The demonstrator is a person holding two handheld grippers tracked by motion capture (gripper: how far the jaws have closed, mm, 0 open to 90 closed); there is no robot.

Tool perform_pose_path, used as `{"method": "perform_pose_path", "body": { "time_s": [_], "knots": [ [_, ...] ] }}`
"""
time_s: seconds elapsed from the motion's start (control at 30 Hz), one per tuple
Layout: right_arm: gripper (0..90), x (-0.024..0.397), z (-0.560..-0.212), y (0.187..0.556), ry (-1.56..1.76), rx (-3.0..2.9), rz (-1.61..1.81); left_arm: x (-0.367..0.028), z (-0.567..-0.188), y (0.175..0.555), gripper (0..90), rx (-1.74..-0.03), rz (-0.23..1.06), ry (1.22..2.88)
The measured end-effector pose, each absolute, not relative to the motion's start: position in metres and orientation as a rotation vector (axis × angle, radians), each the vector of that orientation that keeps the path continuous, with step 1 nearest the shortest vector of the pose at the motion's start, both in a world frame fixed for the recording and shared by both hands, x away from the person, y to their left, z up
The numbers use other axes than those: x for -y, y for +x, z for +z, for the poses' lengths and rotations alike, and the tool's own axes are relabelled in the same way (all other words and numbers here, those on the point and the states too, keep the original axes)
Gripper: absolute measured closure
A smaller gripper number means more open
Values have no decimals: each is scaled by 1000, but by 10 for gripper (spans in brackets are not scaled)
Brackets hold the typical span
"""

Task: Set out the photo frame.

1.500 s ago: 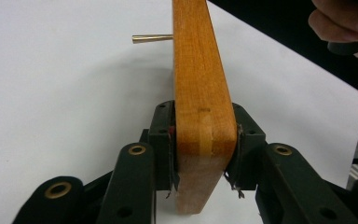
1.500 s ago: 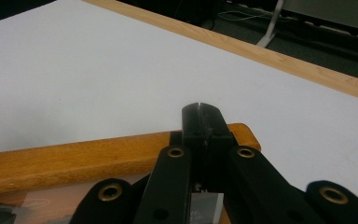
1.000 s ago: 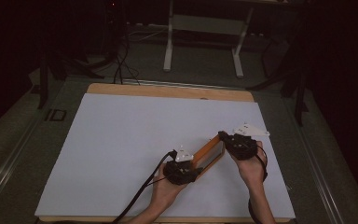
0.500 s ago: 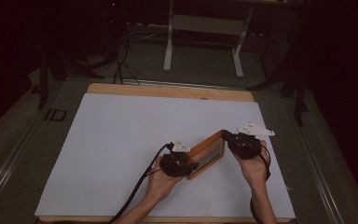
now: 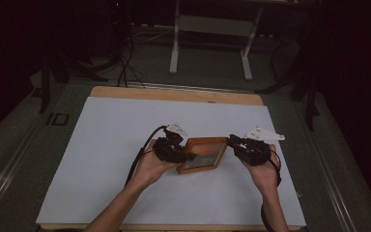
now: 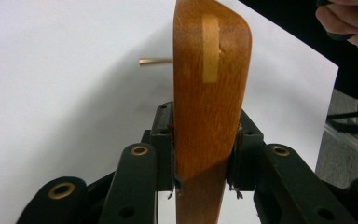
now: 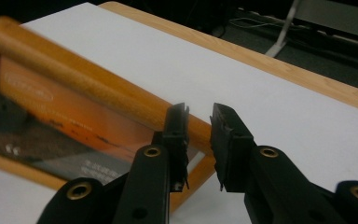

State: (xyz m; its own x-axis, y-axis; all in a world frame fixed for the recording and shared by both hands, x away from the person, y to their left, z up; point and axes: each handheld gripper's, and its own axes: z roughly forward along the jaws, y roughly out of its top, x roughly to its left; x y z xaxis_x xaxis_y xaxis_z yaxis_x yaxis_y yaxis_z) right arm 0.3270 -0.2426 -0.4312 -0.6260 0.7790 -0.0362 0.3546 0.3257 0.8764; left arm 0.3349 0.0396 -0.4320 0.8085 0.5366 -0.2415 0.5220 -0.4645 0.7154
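A wooden picture frame point(image 5: 203, 153) hangs just above the white sheet point(image 5: 125, 125) between my two hands. My left gripper point(image 5: 183, 155) is shut on the frame's left edge; in the left gripper view both pads point(image 6: 165, 140) press on the wood point(image 6: 209, 93) of that edge. A thin brass-coloured pin point(image 6: 156, 61) sticks out beside the frame. My right gripper point(image 5: 232, 144) sits at the frame's right corner. Its jaws have just been opening, and in the right gripper view point(image 7: 199, 123) they stand apart, with the frame's rail point(image 7: 74, 107) running behind the left jaw and no pad pressing on it.
The white sheet covers a wooden tabletop point(image 5: 174, 94) whose far edge shows bare. Beyond it on the dark floor stand a metal frame's legs point(image 5: 175, 53) and loose cables point(image 5: 125, 67). The person's right hand point(image 6: 349, 23) shows at the top right of the left gripper view.
The left hand has lifted the frame and swung it from a slant to nearly level. The right gripper's jaws have come apart at the frame's right corner while that hand stayed put.
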Motion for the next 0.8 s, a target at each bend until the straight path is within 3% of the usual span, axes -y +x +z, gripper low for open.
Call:
{"method": "perform_pose_path", "body": {
  "time_s": [0.8],
  "knots": [
    [490, 214, -430, 322, 772, -2342, 1323, -54, -397, 329, 690, -531, 121, 2262]
  ]
}}
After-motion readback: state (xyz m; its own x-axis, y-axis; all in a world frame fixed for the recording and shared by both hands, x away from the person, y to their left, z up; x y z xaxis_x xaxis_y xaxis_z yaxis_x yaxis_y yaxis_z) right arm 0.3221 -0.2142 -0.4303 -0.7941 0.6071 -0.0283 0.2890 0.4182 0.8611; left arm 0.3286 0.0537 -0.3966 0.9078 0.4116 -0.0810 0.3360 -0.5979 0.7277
